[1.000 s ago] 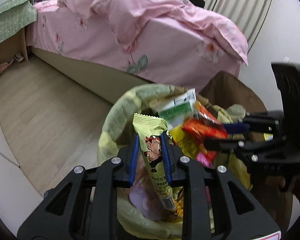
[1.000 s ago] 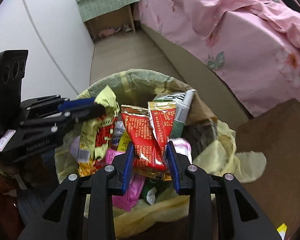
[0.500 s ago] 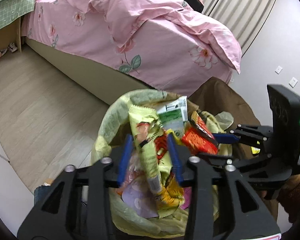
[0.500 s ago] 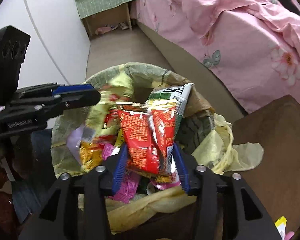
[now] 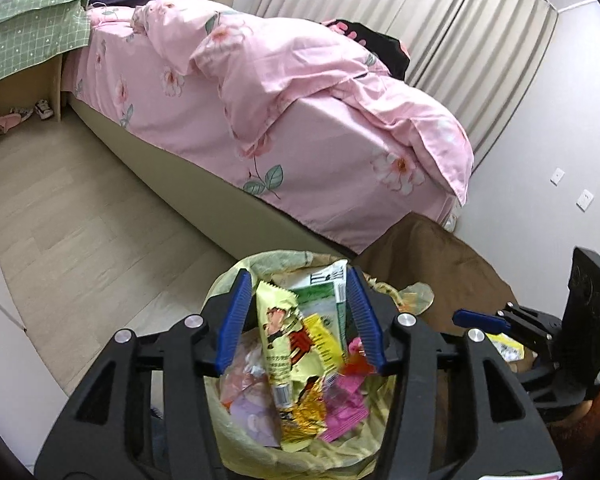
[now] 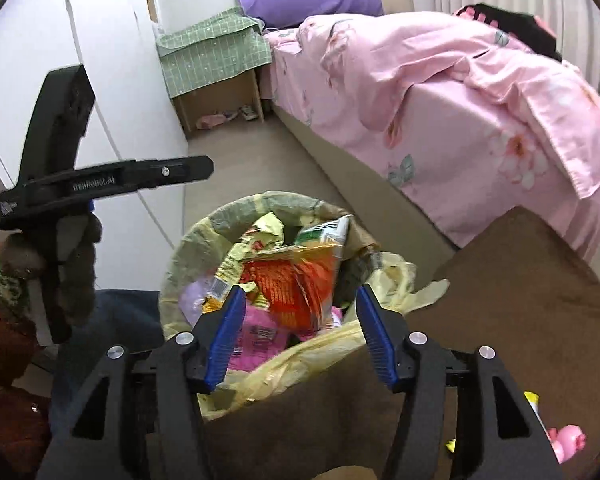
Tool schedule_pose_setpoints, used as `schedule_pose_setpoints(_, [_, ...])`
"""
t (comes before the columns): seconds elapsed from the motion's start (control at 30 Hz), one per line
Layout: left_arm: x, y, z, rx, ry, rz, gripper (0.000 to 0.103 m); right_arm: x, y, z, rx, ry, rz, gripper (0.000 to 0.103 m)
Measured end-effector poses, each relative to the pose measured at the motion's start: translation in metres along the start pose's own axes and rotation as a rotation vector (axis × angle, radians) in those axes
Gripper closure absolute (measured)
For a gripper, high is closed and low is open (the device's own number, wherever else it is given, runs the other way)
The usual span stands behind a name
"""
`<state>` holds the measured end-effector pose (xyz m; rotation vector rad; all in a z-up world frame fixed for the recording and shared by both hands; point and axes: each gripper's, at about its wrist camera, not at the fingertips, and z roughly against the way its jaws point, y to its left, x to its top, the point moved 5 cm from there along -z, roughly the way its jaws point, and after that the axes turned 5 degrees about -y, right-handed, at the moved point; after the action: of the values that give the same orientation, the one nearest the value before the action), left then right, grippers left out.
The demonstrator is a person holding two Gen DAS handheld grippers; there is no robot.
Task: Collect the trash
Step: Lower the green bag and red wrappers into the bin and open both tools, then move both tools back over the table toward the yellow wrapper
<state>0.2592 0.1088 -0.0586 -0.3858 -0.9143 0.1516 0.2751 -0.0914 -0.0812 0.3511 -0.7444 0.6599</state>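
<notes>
A bin lined with a yellow-green bag (image 5: 236, 276) (image 6: 196, 236) stands on the floor, full of snack wrappers. My left gripper (image 5: 298, 320) is open above it; a green-yellow wrapper (image 5: 278, 332) lies loose on the pile between its fingers. My right gripper (image 6: 300, 332) is open above the bin's near rim; a red-orange wrapper (image 6: 296, 284) lies loose on the pile ahead of it. A green-and-white carton (image 5: 326, 284) (image 6: 324, 232) leans at the far side. The right gripper also shows in the left wrist view (image 5: 480, 320), and the left one in the right wrist view (image 6: 204, 168).
A bed with pink floral bedding (image 5: 300, 112) (image 6: 460, 92) runs along the far side. A brown table (image 6: 520, 280) (image 5: 432, 256) sits beside the bin, with small yellow and pink items (image 6: 564, 440) at its right edge. A bedside stand under green cloth (image 6: 216, 56) is at the back.
Both grippers opened and let go of their wrappers, which dropped onto the pile in the bin. Both grippers then rose and pulled back from it.
</notes>
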Motion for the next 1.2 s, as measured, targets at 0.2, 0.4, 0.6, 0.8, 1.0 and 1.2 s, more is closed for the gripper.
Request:
schedule_pose_setpoints(0.2, [0.004, -0.018, 0.012, -0.007, -0.011, -0.023, 0.056, -0.001, -0.007, 0.026, -0.039, -0.035, 0.007, 0.049])
schedule_pose_setpoints(0.4, [-0.001, -0.057, 0.014, -0.067, 0.006, -0.092, 0.054, -0.034, -0.041, 0.069, -0.170, -0.035, -0.026, 0.049])
schedule_pose_setpoints(0.6, [-0.031, -0.122, -0.007, -0.195, 0.090, -0.210, 0.054, -0.092, -0.082, 0.132, -0.323, -0.023, -0.099, 0.049])
schedule_pose_setpoints(0.8, [-0.076, -0.217, -0.050, -0.358, 0.209, -0.413, 0.053, -0.171, -0.119, 0.177, -0.383, 0.017, -0.308, 0.051])
schedule_pose_setpoints(1.0, [-0.091, -0.285, -0.101, -0.453, 0.283, -0.502, 0.053, -0.222, -0.133, 0.186, -0.439, 0.003, -0.442, 0.051])
schedule_pose_setpoints(1.2, [-0.098, -0.298, -0.153, -0.415, 0.388, -0.443, 0.053, -0.243, -0.150, 0.186, -0.462, -0.025, -0.546, 0.051])
